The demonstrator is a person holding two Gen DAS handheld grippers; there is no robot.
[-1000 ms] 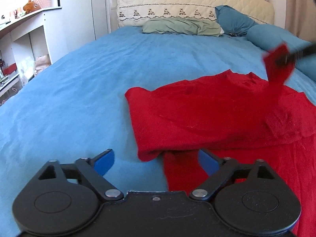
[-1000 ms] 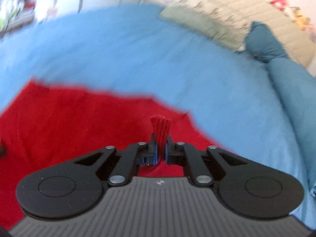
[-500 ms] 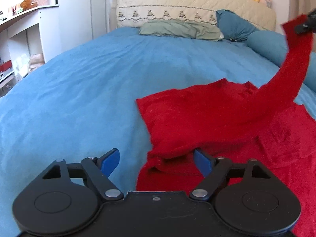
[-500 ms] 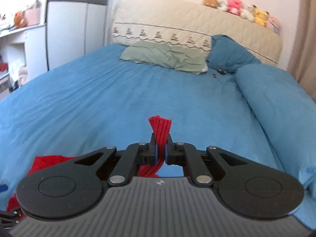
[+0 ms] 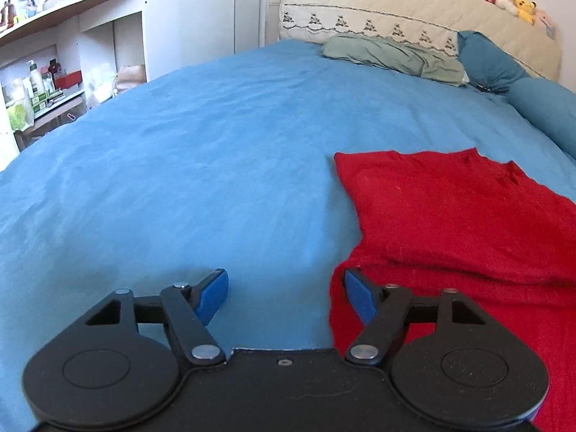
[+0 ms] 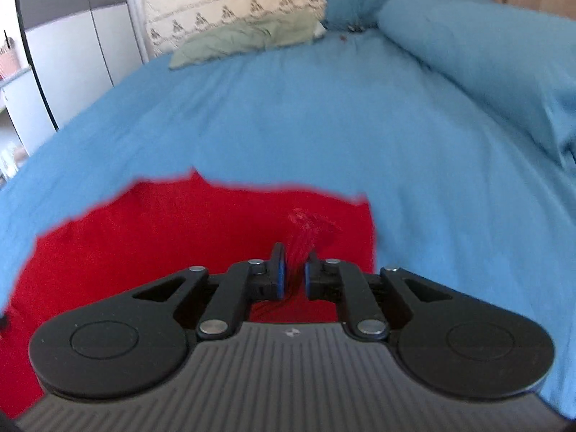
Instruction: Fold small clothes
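Left wrist view: the left gripper [image 5: 286,293] sits at the bottom of the frame with its jaws wide apart and nothing between them. Its right pad just meets the near edge of the red garment [image 5: 457,223], which fills the lower right of the frame, lying on the blue bed [image 5: 180,165]. Half a second ago a red strip rose from the garment toward the upper right, held up by the other tool. That strip is gone now and the cloth lies flat, with a folded layer on top whose edge runs across the right side. The gripper has also slid left, so more bare blue shows ahead of it.

Right wrist view: the right gripper [image 6: 293,275] has come down from above the bed to just over the garment [image 6: 172,237], which now covers the lower left of the frame. Its jaws stand narrowly apart with a blurred tuft of red cloth between them; whether they still pinch it I cannot tell.

This looks like one fold just laid over, with the release under way or about to follow.
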